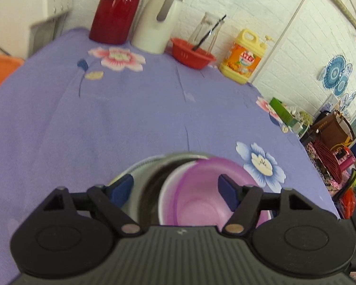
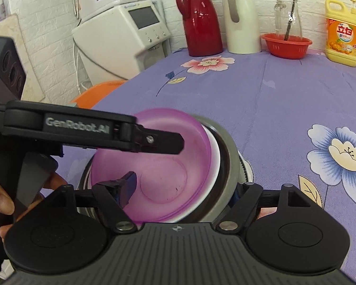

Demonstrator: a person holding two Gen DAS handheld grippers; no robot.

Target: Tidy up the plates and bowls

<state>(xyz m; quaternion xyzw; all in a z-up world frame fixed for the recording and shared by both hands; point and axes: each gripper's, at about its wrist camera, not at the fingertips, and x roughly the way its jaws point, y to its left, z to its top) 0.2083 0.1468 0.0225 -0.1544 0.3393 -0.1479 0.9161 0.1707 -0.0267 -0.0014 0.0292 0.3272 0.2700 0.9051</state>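
Both black two-finger grippers, left gripper and right gripper, gape wide, gripping nothing, over translucent purple plastic bowl nested in steel bowl.

Both cameras rode just behind their own tools and looked forward and down along the fingers. The left wrist view sat close over the stacked bowls, its left tool filling the bottom of the frame, and faced across the purple tabletop toward the white brick wall, with room clutter at its right edge. The right wrist view, behind the right tool, looked at the same stack from the other side, equally near, and caught the left tool from the side. Both shared the stack, the red flask, the white jug and the yellow bottle at the far end.
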